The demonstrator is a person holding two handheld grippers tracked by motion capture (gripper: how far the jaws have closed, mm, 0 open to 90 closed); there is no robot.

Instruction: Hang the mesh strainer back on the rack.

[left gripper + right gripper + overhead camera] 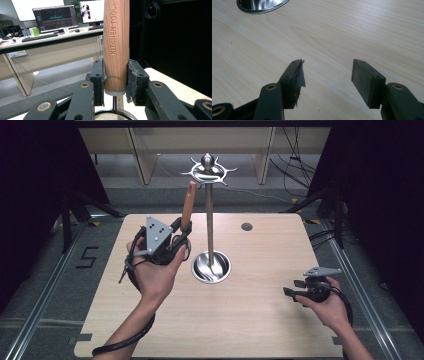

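A steel utensil stand (210,220) rises from a round base (211,267) at the table's middle, with a ring of hooks (208,170) at its top. My left gripper (181,231) is shut on a wooden handle (188,205) stamped "KITCHEN TOOL" (116,40), held upright just left of the pole and below the hooks. A thin metal shank (114,102) leaves the handle's lower end; the tool's head is hidden. My right gripper (295,288) hovers low over the table's right side, open with nothing between its pads (368,82).
The wooden table (260,320) has a small round hole (246,226) at the back. The stand's base (260,5) lies ahead of the right gripper. Beyond the table are a desk with monitors (56,16) and dark curtains at both sides.
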